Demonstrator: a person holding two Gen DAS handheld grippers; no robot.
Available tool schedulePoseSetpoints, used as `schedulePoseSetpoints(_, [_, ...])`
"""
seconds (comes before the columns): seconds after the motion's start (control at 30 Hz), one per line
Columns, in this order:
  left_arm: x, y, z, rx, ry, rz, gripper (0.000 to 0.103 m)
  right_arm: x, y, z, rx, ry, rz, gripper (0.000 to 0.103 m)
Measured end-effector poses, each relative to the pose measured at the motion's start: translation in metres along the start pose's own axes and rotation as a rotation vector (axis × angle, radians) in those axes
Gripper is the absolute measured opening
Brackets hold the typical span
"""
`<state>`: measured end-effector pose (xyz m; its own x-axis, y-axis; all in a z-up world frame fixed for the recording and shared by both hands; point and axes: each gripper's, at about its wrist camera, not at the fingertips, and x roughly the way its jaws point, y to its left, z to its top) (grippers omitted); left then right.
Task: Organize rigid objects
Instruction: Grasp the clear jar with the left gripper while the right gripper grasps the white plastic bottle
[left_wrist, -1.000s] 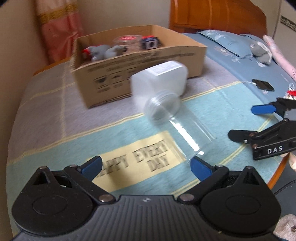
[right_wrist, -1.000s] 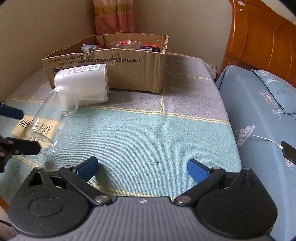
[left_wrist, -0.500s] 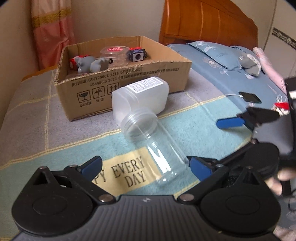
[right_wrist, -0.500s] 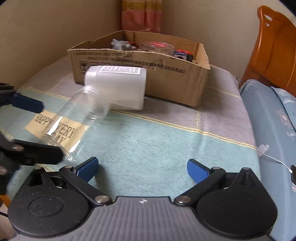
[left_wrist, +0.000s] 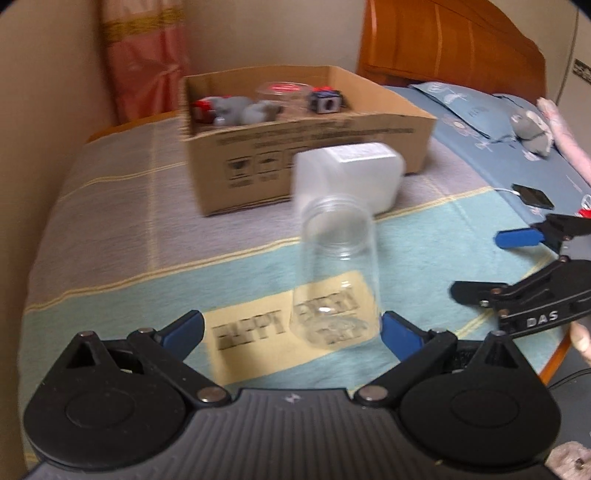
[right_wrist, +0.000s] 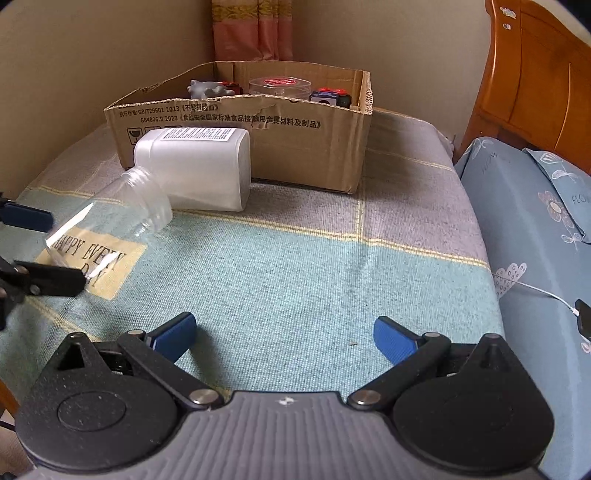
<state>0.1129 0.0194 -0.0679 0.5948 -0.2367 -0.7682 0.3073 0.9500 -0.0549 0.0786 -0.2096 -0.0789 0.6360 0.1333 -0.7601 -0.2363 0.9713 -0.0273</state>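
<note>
A clear plastic jar lies on its side on the striped cloth, its open mouth toward a white square bottle that also lies flat. Behind both stands a cardboard box holding a grey toy, a round clear tub and a small dark cube. My left gripper is open, and the jar's base lies just ahead of its right blue pad. In the right wrist view the jar, bottle and box are at the left and back, and my right gripper is open over bare cloth.
A bed with blue bedding runs along the right, with a wooden headboard behind it. A dark phone on a white cable lies on the bedding. A wall and pink curtain close off the back left.
My left gripper has swung so the jar now lies nearly straight ahead, its base by the right pad. My right gripper has pulled back to the right; both remain open.
</note>
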Motion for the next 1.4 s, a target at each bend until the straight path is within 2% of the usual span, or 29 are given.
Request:
schedulePoseSetpoints(0.17, [-0.001,0.024,-0.001,-0.053,-0.001,0.054,0.101,0.0,0.001,0.0,0.0,0.0,-0.001,0.103])
schedulePoseSetpoints(0.53, [0.016,0.056,0.017,-0.08,-0.021,0.19,0.101,-0.002,0.002,-0.003,0.01,-0.023,-0.007,0.103])
schedulePoseSetpoints(0.7, [0.014,0.043,0.009,-0.074,-0.012,0.069,0.101,-0.002,0.002,-0.005,0.014,-0.036,-0.009,0.103])
schedulePoseSetpoints(0.8, [0.024,0.026,0.007,-0.055,0.008,0.038,0.101,-0.002,0.002,-0.005,0.014,-0.039,-0.01,0.103])
schedulePoseSetpoints(0.9, [0.037,0.011,0.009,-0.021,-0.008,0.083,0.102,-0.002,0.002,-0.005,0.014,-0.043,-0.011,0.103])
schedulePoseSetpoints(0.97, [0.043,0.005,0.013,-0.01,-0.035,0.088,0.102,-0.003,0.002,-0.006,0.013,-0.045,-0.01,0.103])
schedulePoseSetpoints(1.2, [0.054,-0.006,0.035,-0.067,-0.107,0.147,0.102,-0.003,0.001,-0.006,0.001,-0.06,0.001,0.103])
schedulePoseSetpoints(1.4, [0.051,0.005,0.041,-0.095,-0.142,0.193,0.102,-0.002,0.001,-0.006,-0.006,-0.064,0.008,0.103])
